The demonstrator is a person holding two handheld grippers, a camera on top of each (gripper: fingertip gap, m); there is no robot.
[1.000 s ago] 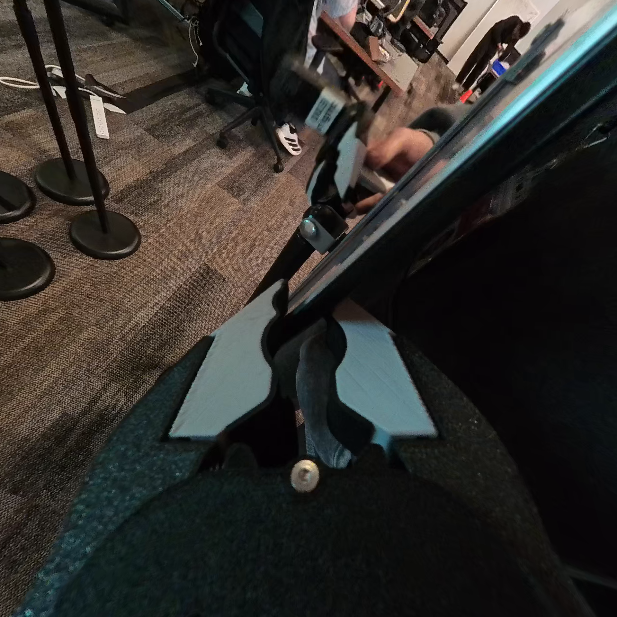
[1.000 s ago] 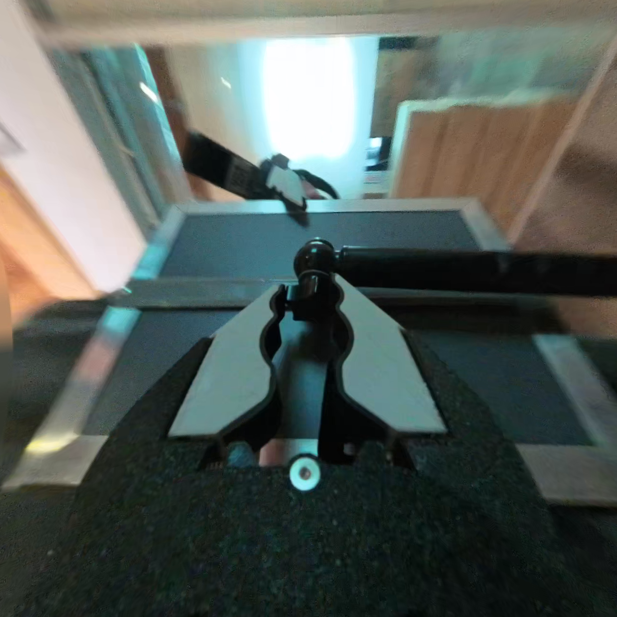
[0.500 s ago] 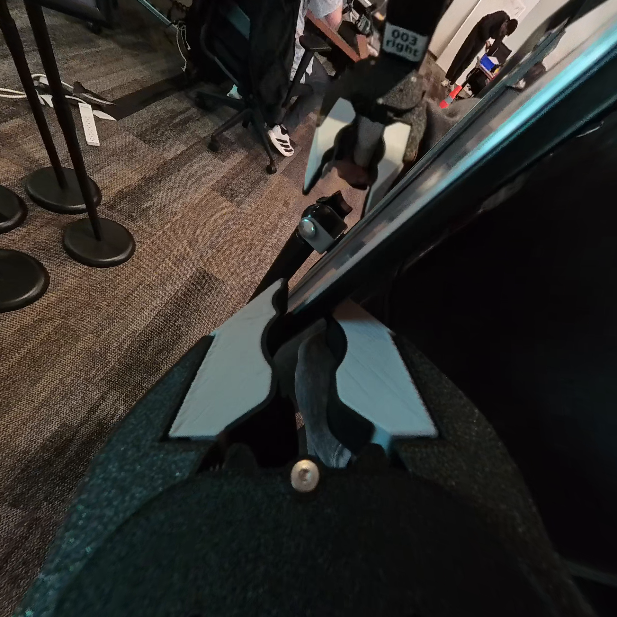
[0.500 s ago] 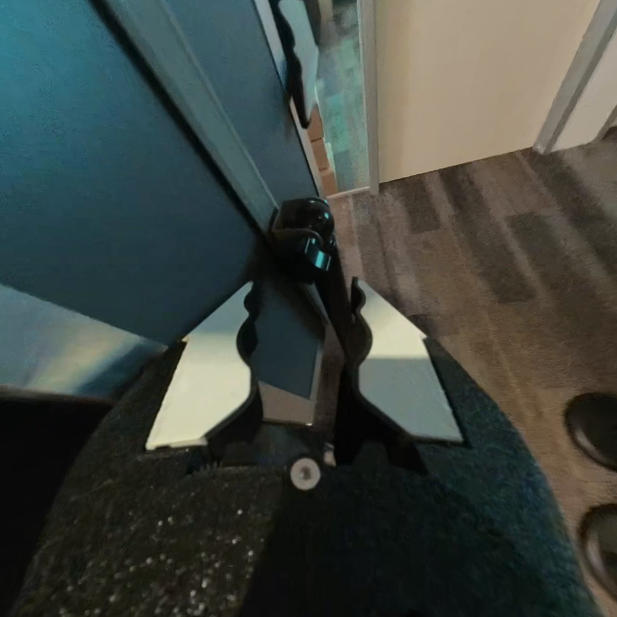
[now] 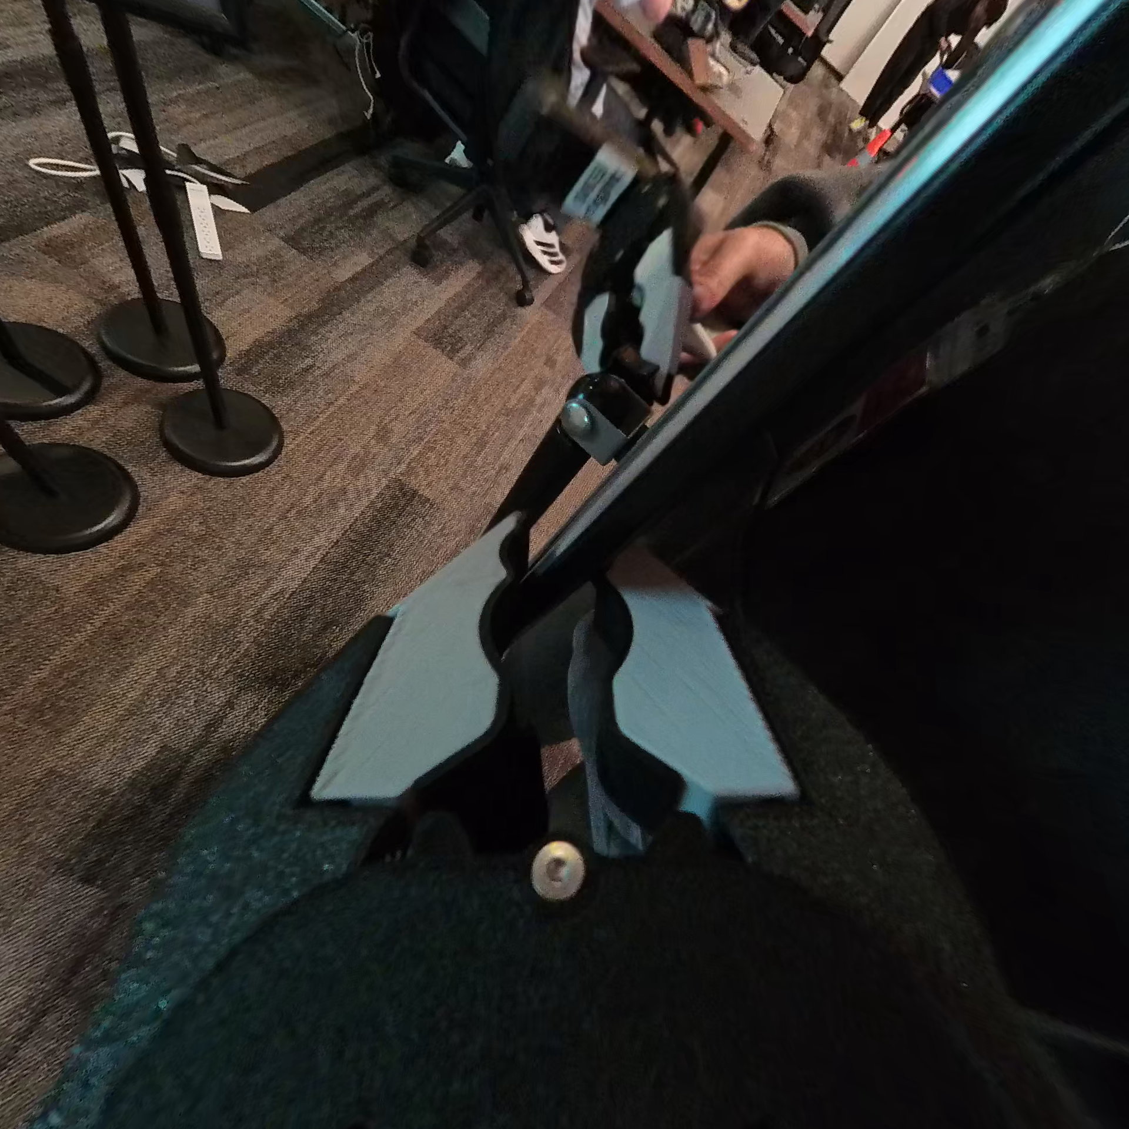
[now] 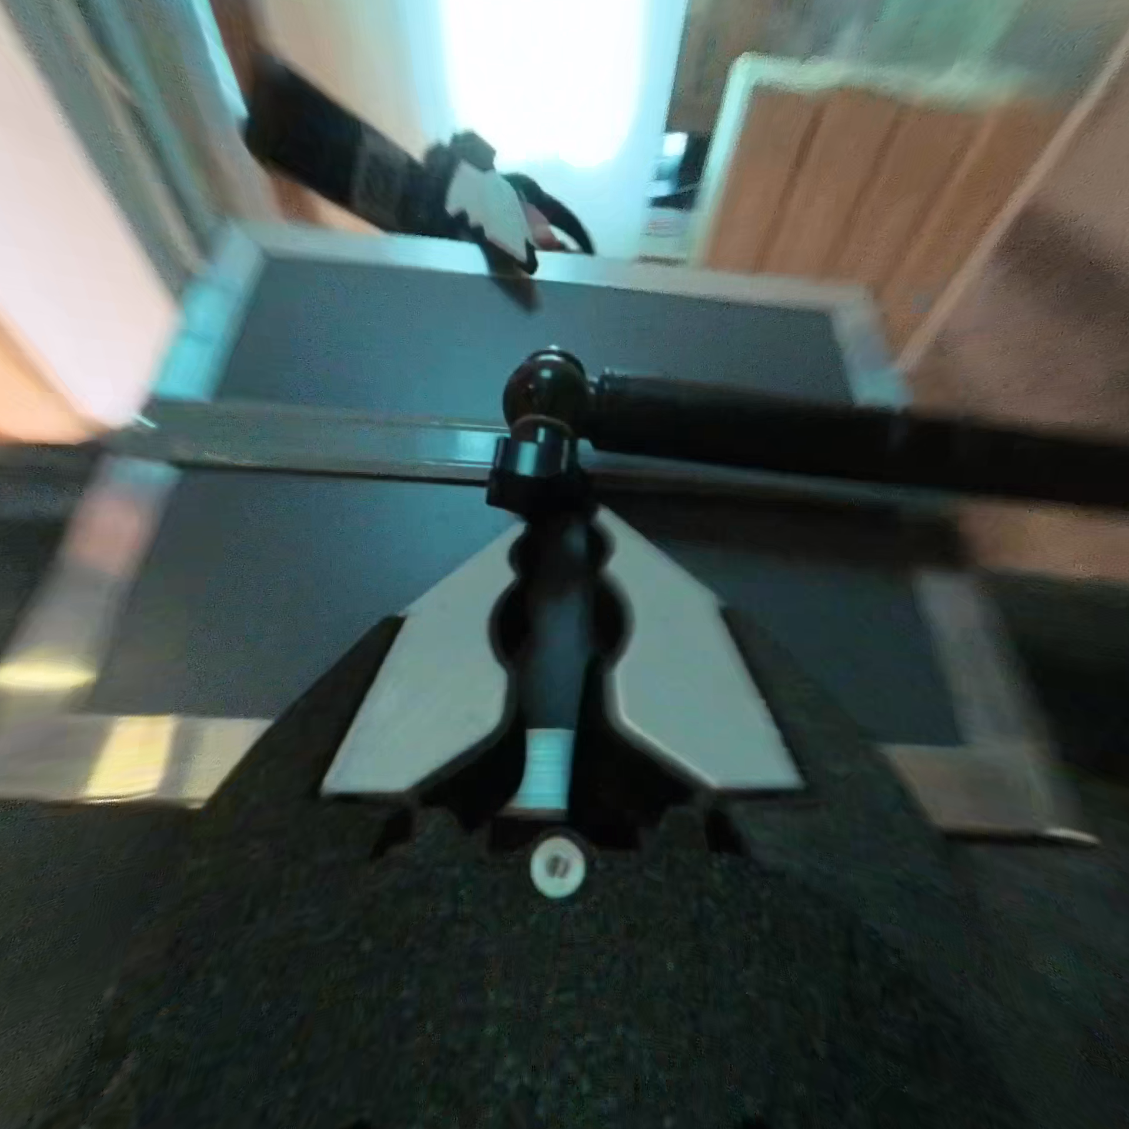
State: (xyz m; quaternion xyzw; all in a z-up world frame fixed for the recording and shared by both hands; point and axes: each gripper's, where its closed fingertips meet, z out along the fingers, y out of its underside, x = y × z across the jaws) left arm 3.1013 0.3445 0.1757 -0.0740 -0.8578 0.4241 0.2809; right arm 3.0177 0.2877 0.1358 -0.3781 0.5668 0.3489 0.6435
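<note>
A dark panel in a silver frame point(image 5: 794, 317) is held on a black pole point(image 5: 537, 482) by a clamp with a bolt point(image 5: 589, 421). My left gripper point(image 5: 562, 565) is shut on the panel's frame edge. My right gripper point(image 6: 553, 528) is shut on the black clamp knob point(image 6: 540, 464), just below the ball joint point(image 6: 544, 388). The pole point(image 6: 855, 440) runs off to the right. The right wrist view is blurred. The right gripper also shows in the left wrist view point(image 5: 635, 317), held by a hand point(image 5: 739, 275). The left gripper shows in the right wrist view at the panel's far edge point(image 6: 489, 208).
Several black round-base stands point(image 5: 220, 440) are on the carpet to the left. An office chair point(image 5: 482, 201), a white power strip point(image 5: 204, 223) and a desk point(image 5: 690, 67) lie farther back. A person point(image 5: 904, 67) stands in the distance.
Half a second ago my right gripper was open and turned down beside the clamp. It is now back on the knob and shut. My left gripper has kept its hold.
</note>
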